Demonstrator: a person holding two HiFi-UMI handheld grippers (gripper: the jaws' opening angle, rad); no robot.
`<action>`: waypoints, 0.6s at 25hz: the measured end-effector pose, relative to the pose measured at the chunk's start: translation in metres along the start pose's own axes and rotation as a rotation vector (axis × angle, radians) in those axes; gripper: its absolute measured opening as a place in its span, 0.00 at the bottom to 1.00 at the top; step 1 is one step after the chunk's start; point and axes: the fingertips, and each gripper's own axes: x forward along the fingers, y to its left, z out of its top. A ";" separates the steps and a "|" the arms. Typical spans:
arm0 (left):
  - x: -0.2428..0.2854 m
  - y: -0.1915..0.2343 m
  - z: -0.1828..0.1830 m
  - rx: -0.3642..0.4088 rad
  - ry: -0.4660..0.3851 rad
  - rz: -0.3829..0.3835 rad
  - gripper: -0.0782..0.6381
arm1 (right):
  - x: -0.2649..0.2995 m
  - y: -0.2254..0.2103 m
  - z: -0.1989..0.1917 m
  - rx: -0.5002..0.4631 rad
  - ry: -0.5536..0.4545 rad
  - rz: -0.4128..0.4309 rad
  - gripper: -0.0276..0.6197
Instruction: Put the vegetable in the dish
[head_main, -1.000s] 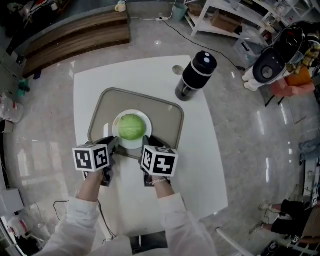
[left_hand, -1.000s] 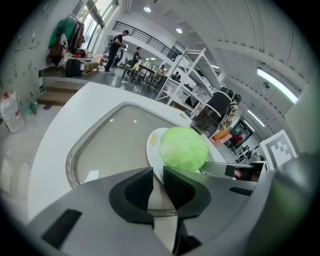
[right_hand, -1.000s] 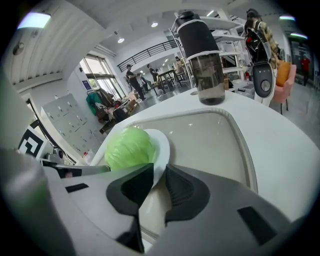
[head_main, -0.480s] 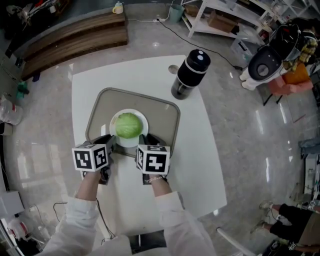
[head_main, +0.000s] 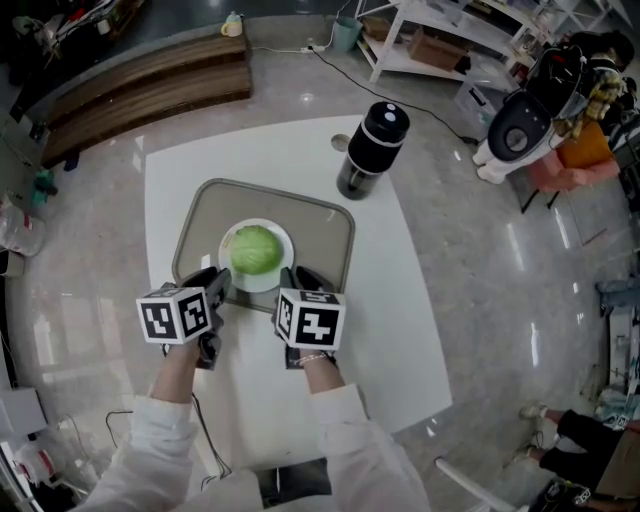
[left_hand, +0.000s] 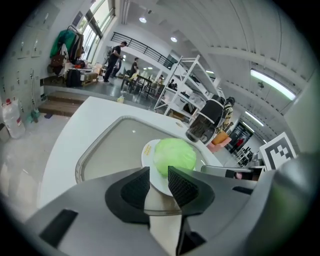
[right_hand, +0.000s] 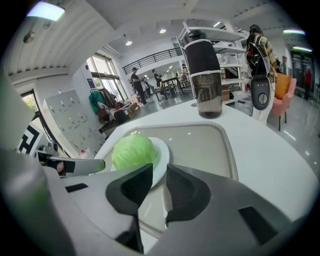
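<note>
A pale green cabbage (head_main: 256, 249) lies on a white plate (head_main: 288, 245), which stands on a grey tray (head_main: 320, 235) on the white table. My left gripper (head_main: 218, 282) is at the plate's near left edge. Its jaws have just been opening, and in the left gripper view they (left_hand: 159, 177) stand apart, the plate (left_hand: 148, 150) and cabbage (left_hand: 174, 155) just beyond, nothing pressed between them. My right gripper (head_main: 297, 280) is at the plate's near right edge. Its jaws (right_hand: 159, 175) have also been opening and grip nothing. The cabbage (right_hand: 133, 151) shows to their left.
A tall black and clear jug (head_main: 370, 150) stands on the table past the tray's far right corner. Bare table (head_main: 390, 300) lies to the right of the tray. A rack, a chair and a wooden platform stand on the floor around.
Both grippers stay at the tray's near edge. The cabbage and plate have not shifted on the tray. Only the head view has drifted a little.
</note>
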 end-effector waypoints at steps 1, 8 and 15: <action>-0.004 -0.003 0.003 -0.004 -0.013 -0.005 0.26 | -0.002 0.003 0.001 0.001 -0.003 0.008 0.16; -0.033 -0.031 0.002 -0.010 -0.082 -0.044 0.26 | -0.037 0.022 0.002 0.012 -0.071 0.082 0.15; -0.082 -0.072 -0.007 0.057 -0.181 -0.085 0.15 | -0.090 0.042 -0.006 0.016 -0.134 0.140 0.09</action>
